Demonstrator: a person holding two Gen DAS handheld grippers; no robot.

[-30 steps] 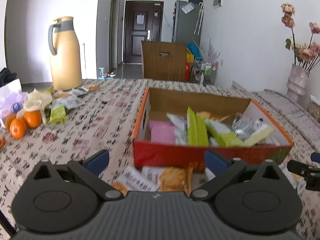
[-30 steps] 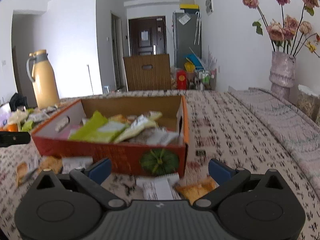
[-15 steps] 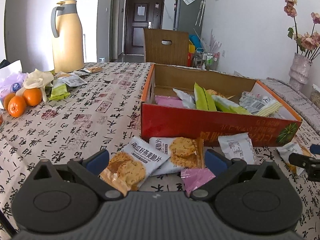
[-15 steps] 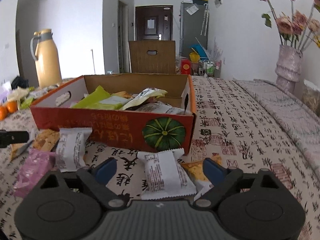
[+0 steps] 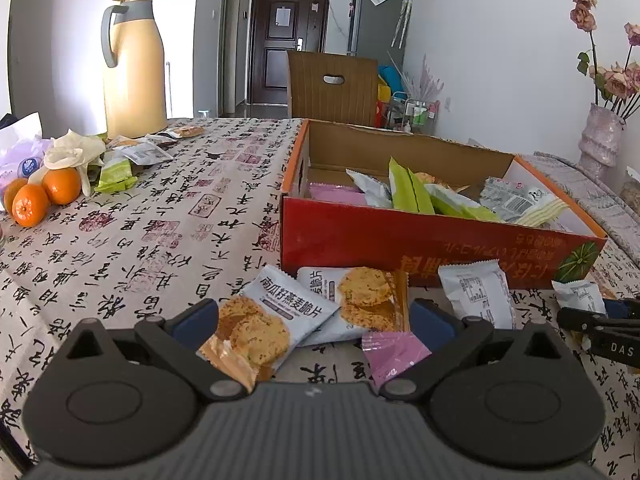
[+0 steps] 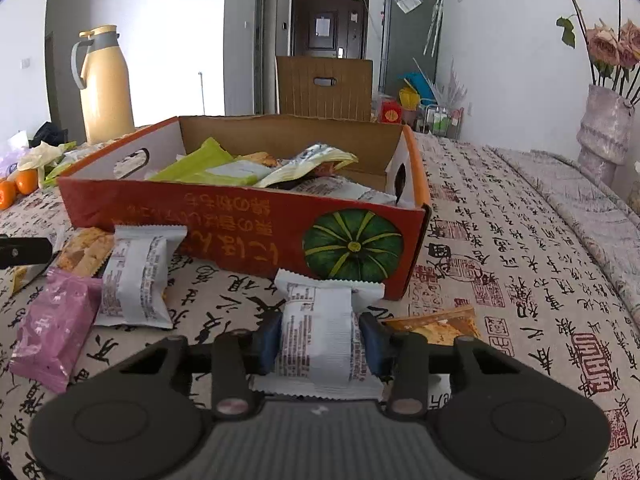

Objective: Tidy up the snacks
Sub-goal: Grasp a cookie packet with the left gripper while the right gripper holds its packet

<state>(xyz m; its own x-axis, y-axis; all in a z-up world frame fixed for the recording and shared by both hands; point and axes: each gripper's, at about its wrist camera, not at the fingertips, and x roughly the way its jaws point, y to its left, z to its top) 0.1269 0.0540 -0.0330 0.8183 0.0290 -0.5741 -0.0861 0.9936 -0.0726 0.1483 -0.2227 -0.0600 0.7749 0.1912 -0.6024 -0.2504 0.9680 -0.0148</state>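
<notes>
The right hand-held gripper (image 6: 320,338) squeezes a white pack (image 6: 322,330) on the table (image 6: 500,240), just before the box (image 6: 224,220). Lift it straight, then drop it inside. The left hand-held gripper (image 5: 310,322) is wide open over cookie packs (image 5: 272,320).

Both tools looked alike, built of matte black plastic. The left claw (image 5: 312,320) had a ribbed, dark grey centre housing with a small pale mark on its front edge, flanked by two round black discs with recessed circles. Angled black link arms ran forward from grey metal pivot pins to dark blue finger pads (image 5: 430,318). The right claw (image 6: 320,340) showed the same ribbed body, discs, pivot pins and blue pads (image 6: 370,342); its side bore white letters "DAS".
</notes>
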